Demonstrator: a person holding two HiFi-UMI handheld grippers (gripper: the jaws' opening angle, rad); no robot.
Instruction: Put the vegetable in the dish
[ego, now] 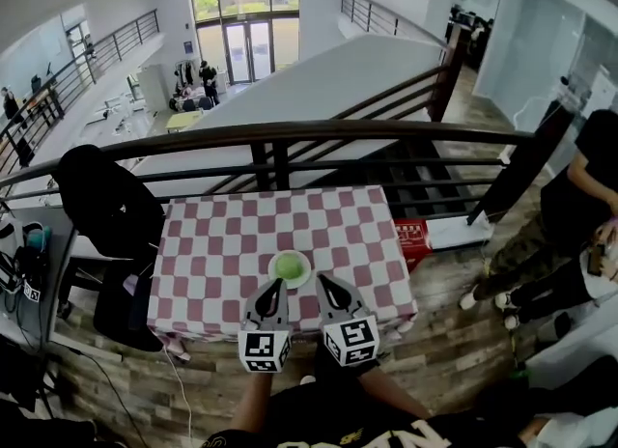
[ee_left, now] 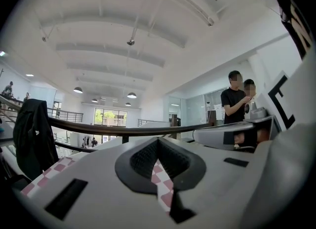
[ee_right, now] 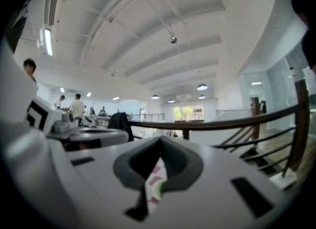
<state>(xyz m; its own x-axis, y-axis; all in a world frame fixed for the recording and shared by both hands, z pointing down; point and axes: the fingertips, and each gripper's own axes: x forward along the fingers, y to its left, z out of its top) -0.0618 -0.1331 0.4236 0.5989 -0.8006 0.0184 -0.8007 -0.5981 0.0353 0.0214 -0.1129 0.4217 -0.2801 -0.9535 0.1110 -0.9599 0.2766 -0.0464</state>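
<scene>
A small round green dish (ego: 290,267) sits on the red-and-white checked tablecloth (ego: 241,234), near the table's front edge. Its middle looks paler green; I cannot tell what lies in it, and no separate vegetable shows on the cloth. My left gripper (ego: 274,288) is just left of and below the dish, jaws shut and empty. My right gripper (ego: 323,282) is just right of it, also shut and empty. In the left gripper view the closed jaws (ee_left: 158,141) leave only a sliver of cloth visible. In the right gripper view the closed jaws (ee_right: 160,141) show cloth and a green dish edge (ee_right: 159,187).
A dark railing (ego: 290,132) runs behind the table. A black jacket (ego: 101,200) hangs over a chair at the left. A red box (ego: 412,237) lies by the table's right side. People stand at the right (ego: 579,205). A cable trails on the wooden floor at the lower left.
</scene>
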